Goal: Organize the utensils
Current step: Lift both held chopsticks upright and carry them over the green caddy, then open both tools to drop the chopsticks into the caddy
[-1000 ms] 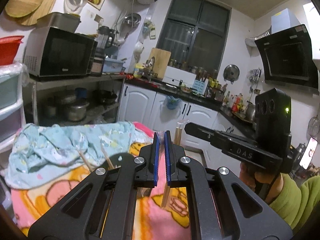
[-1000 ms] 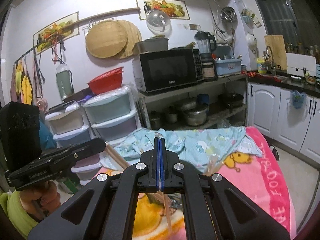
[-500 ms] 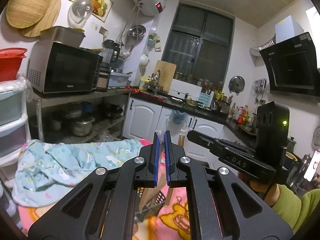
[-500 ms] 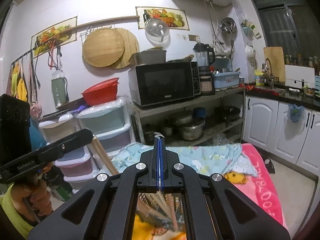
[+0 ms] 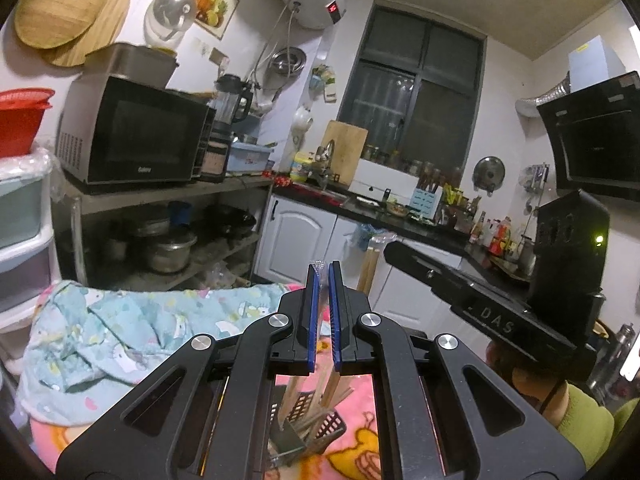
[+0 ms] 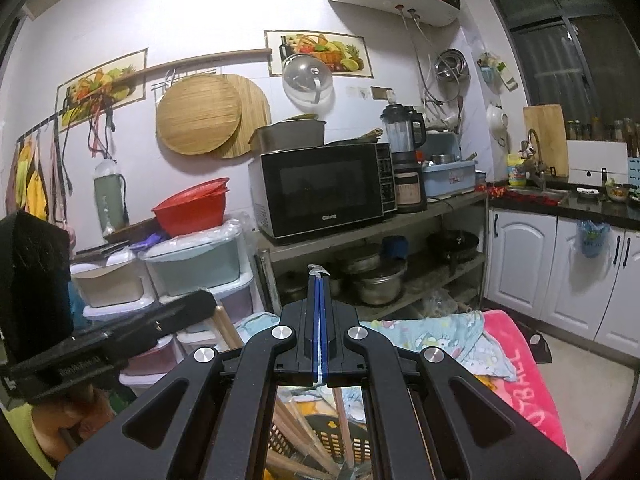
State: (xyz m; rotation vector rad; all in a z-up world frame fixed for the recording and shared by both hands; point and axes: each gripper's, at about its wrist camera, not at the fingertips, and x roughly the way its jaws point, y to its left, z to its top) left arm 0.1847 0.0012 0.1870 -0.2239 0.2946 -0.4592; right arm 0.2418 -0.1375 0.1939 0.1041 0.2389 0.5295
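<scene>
- The left gripper points across the kitchen toward the counter; its blue pads stand close together with a thin slit between them, and a scrap of clear film shows at the tips; jaws effectively closed, nothing solid gripped as far as the view shows
- The right gripper points toward the shelf rack; its blue pads are pressed fully together, with a small clear scrap at the tips; closed, no utensil held
- In the left wrist view the right gripper appears at the right, held by a hand with a green sleeve
- The dark slotted utensil basket sits on the pink cartoon blanket, directly below and behind the left gripper's jaws
- Several wooden chopsticks stand tilted inside the basket, leaning in different directions
- In the right wrist view the same basket shows through the gripper frame, with chopsticks lying across it
- A light blue patterned cloth lies crumpled on the blanket, left of the basket and apart from it
- A microwave rests on the top of the metal rack behind the blanket, with pots on the shelf below it
</scene>
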